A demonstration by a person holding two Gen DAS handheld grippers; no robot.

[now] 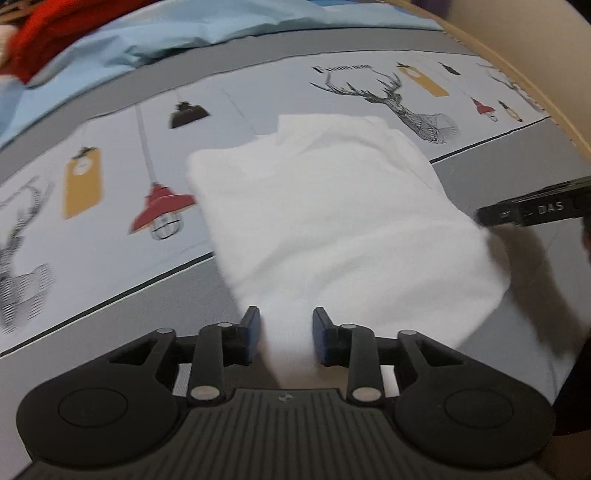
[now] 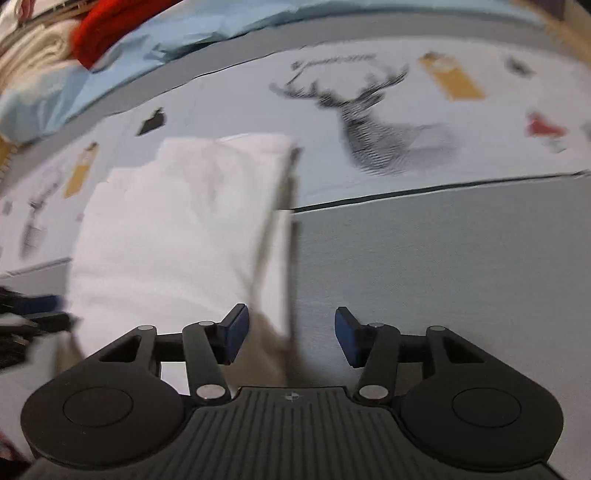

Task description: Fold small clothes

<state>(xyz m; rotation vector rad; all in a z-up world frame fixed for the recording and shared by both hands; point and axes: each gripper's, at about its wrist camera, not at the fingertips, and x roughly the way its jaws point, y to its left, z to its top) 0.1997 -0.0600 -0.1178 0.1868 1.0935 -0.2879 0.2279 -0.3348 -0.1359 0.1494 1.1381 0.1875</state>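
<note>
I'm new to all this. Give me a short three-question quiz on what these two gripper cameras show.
1. True or false: the white garment lies on a bedsheet printed with deer and lamps.
2. Which colour is the bundle of cloth at the far top left, beside the light blue fabric? A green, B red, C black.
3. Fill in: the fingers of the right gripper stand ____, with nothing pinched between them.

Key
1. True.
2. B; the red cloth sits at the far edge.
3. Apart. The left gripper also has a gap, with white fabric showing in it.
</note>
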